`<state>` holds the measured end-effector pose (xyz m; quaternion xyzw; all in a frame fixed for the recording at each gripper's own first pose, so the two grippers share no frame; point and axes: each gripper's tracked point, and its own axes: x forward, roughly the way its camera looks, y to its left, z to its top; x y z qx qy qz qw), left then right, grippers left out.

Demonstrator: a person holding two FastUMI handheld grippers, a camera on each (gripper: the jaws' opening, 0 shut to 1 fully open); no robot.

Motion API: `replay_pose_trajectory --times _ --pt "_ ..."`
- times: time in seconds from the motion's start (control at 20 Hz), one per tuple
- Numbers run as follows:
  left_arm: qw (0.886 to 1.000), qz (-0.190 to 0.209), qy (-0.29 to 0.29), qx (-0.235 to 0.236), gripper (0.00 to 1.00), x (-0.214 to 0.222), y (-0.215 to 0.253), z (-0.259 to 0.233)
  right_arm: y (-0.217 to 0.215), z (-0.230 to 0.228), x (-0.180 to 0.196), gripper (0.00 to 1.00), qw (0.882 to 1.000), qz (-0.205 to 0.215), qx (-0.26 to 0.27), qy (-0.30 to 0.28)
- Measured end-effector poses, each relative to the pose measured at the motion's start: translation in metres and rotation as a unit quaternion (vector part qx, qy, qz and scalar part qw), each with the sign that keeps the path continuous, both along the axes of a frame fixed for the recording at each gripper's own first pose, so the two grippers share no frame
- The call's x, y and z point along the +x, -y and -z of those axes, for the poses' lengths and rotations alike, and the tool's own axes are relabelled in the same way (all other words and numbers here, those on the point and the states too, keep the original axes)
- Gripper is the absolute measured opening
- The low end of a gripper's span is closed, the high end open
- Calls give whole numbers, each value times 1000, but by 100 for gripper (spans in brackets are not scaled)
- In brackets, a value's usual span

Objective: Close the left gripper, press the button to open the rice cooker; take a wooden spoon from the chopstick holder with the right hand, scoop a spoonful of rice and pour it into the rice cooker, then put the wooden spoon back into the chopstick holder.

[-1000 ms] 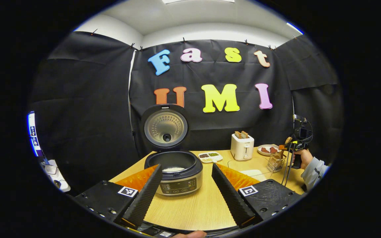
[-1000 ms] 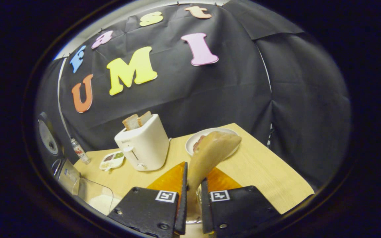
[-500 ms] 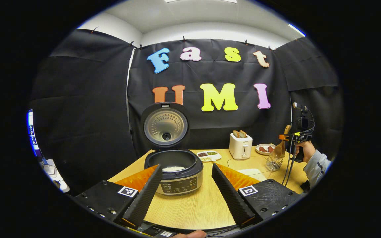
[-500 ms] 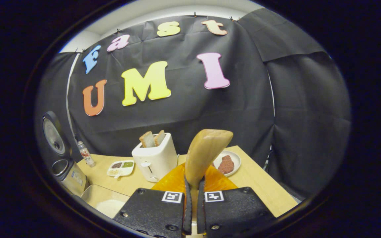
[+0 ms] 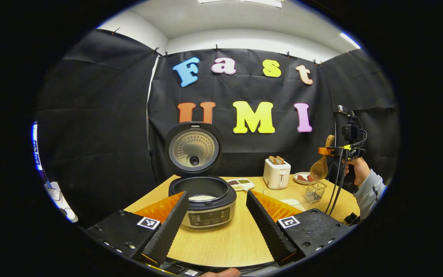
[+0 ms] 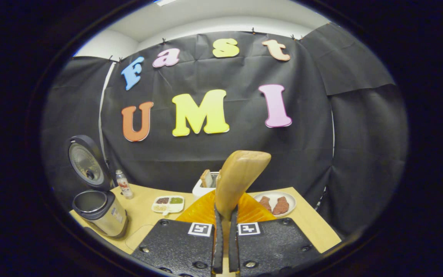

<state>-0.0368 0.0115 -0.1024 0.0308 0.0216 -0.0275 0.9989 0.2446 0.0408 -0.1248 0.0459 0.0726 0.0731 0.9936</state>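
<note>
The rice cooker [image 5: 202, 202] stands open, its lid [image 5: 194, 148] upright and white rice in the pot. My left gripper [image 5: 217, 194] is open just in front of it, holding nothing. At the far right, my right gripper [image 5: 335, 152] hangs in the air, shut on the wooden spoon [image 5: 318, 169], whose bowl points down above the wire chopstick holder [image 5: 316, 190]. In the right gripper view, my right gripper [image 6: 224, 209] clamps the spoon [image 6: 240, 179], which rises between the fingers. The cooker [image 6: 98, 209] sits at the far left there.
A glass container of rice [image 5: 288, 198] lies between the cooker and the holder. A white toaster [image 5: 276, 173] with bread, a plate [image 5: 302, 177] of brown food and a divided dish [image 5: 240, 183] line the back. A small bottle [image 6: 123, 184] stands by the cooker.
My right gripper has risen with the spoon, lifting it out of the holder and well above it, and its view has swung left and levelled. My left gripper has stayed open and almost still.
</note>
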Motion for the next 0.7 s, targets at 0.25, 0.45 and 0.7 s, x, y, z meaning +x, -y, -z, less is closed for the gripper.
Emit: replay_pose_trajectory --times 0.25,0.45,0.7 --pt "1000 0 0 -6 95 -1 -6 -1 -54 28 -7 11 999 -33 -11 -21" --pt "1000 2 6 -4 96 -3 -8 -5 -77 70 -9 11 998 -45 -21 -46" --pt "1000 8 11 2 95 -4 -5 -4 -78 123 -4 11 995 -33 -36 -90"
